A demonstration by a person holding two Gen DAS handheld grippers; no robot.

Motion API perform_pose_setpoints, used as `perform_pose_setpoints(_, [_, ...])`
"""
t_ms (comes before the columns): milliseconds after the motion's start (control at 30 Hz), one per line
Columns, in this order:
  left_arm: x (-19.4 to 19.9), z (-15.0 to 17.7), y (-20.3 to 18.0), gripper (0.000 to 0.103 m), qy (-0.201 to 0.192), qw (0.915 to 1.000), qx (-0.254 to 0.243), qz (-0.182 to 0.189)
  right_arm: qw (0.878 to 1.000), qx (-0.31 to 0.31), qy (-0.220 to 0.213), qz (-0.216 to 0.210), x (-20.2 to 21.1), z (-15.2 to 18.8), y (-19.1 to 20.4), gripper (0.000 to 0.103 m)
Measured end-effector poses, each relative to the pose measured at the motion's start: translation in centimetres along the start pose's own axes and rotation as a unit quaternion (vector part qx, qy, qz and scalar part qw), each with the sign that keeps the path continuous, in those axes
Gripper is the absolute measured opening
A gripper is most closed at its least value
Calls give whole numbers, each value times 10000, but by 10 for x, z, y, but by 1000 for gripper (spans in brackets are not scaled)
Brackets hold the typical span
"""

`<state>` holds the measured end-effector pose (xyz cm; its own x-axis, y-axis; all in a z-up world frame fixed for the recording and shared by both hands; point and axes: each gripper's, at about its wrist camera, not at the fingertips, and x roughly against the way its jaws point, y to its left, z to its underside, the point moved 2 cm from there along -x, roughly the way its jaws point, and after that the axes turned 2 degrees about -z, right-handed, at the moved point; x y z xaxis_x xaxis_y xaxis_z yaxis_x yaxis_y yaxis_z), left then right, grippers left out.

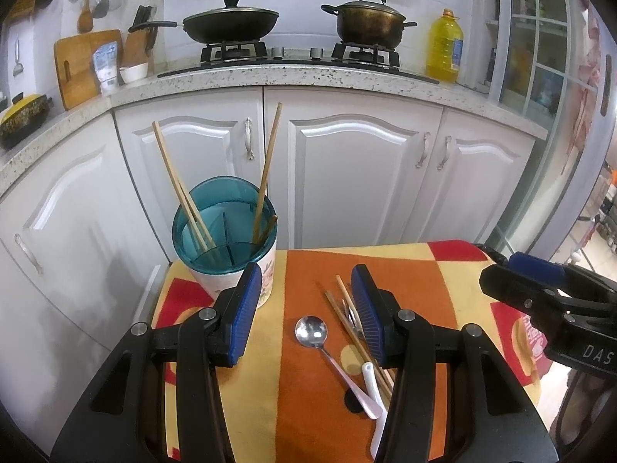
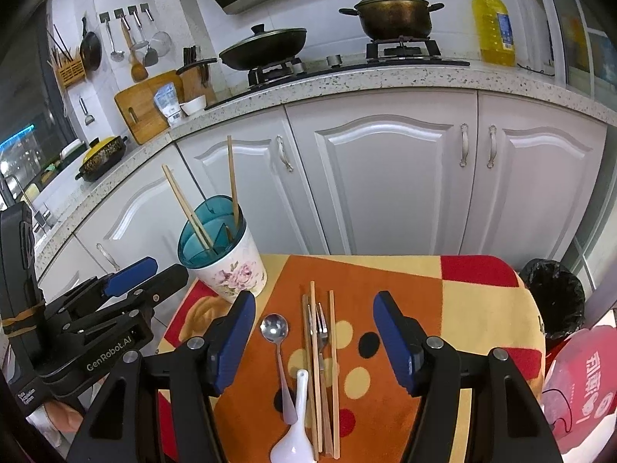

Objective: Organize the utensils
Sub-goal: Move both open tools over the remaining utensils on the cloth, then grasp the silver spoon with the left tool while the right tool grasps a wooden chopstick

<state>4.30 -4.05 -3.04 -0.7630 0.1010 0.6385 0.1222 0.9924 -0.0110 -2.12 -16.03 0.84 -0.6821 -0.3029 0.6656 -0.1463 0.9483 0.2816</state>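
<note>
A teal-lined white holder (image 2: pixel 227 258) printed with pink roses. Tan wooden chopsticks (image 2: pixel 332 370), a silver spoon (image 2: pixel 274 328) and a white ceramic spoon (image 2: pixel 295 436) lie on an orange, yellow and red cloth (image 2: pixel 462 297) dotted with black, cream and red. Both tools are black with blue pads (image 2: pixel 393 343).

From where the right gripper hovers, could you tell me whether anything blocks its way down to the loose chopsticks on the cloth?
Nothing visible does. The right gripper is open above the chopsticks, with the fork lying among them and the metal spoon and white spoon alongside.
</note>
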Motion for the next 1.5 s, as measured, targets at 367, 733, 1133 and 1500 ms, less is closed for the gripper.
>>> perform_pose_setpoints(367, [-10,1,21,48,317,9971,542,440,9997,14,-14,223,-1,4,-8,62])
perform_pose_setpoints(733, [-39,25,44,48,797,9896,1014,639,9995,-213,209,51,-22,17,-24,62])
perform_pose_setpoints(1133, [-115,74,49,48,1636,9762,1067,944,9929,-358,979,-568,-105,35,-43,34])
perform_pose_setpoints(1500, [-164,79,43,48,1891,9730,1003,858,9849,-146,1668,-434,-191,39,-45,20])
